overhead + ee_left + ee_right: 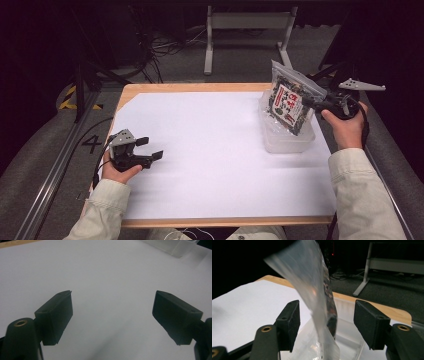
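Observation:
A clear snack bag (289, 102) with a red and white label and dark contents stands upright in a translucent plastic container (287, 140) at the right of the white sheet (210, 150). My right gripper (306, 103) is at the bag's right edge. In the right gripper view the bag's clear edge (312, 290) hangs between the jaws of my right gripper (327, 322), which stand apart with neither pad pressing on it; the container (348, 340) lies below. My left gripper (150, 148) rests at the sheet's left, open and holding nothing, as the left gripper view (112, 312) confirms.
The white sheet covers most of a wooden table (200, 87). A corner of the container (175, 247) shows far off in the left gripper view. Behind the table stand a grey metal frame (247, 30) and floor cables (165, 47). A rail (55, 170) runs along the left.

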Tool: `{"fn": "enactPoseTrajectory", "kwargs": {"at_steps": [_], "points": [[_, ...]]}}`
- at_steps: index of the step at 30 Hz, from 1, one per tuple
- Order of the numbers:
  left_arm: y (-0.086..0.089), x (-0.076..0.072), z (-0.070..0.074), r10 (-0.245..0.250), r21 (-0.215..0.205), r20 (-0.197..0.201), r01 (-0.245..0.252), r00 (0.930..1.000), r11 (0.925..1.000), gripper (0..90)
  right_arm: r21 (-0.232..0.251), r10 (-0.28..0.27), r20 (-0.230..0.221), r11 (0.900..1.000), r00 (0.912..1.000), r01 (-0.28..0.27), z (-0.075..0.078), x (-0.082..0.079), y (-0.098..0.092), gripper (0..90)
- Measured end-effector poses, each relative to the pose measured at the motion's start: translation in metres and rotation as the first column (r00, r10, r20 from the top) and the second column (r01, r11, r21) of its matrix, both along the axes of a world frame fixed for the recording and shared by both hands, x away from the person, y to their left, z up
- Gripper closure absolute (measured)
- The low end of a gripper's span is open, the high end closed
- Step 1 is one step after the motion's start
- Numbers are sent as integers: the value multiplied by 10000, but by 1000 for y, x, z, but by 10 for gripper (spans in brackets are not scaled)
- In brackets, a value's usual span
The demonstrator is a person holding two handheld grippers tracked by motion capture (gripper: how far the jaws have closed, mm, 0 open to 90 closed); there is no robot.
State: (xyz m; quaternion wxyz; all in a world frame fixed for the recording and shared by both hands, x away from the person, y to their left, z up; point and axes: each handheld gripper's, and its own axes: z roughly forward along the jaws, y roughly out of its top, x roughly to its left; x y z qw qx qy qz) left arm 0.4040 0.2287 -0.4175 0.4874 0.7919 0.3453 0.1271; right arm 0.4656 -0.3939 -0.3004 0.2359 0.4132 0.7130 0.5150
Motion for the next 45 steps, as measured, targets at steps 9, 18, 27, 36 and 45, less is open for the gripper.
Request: {"fn": "enactPoseTrajectory", "kwargs": {"at_steps": [9,18,27,36,45], "points": [[0,-2,1,-70,-138,-58,69,10000,9999,173,0,256,921,9997,9954,-257,33,-18,5,351],[-1,-7,4,-96,-242,58,97,9999,9997,173,-152,1240,1705,9923,9775,-1233,61,-44,31,325],[0,-11,7,-70,-444,162,77,9998,9990,173,61,2070,1851,9773,9607,-2117,60,-64,56,276],[8,-20,2,-2,-902,309,30,9995,9959,175,206,3067,1715,9490,9362,-3146,43,-82,79,211],[7,-34,4,-189,-717,726,241,9972,9971,170,-132,3504,1568,9356,9234,-3528,7,-95,97,196]]}}
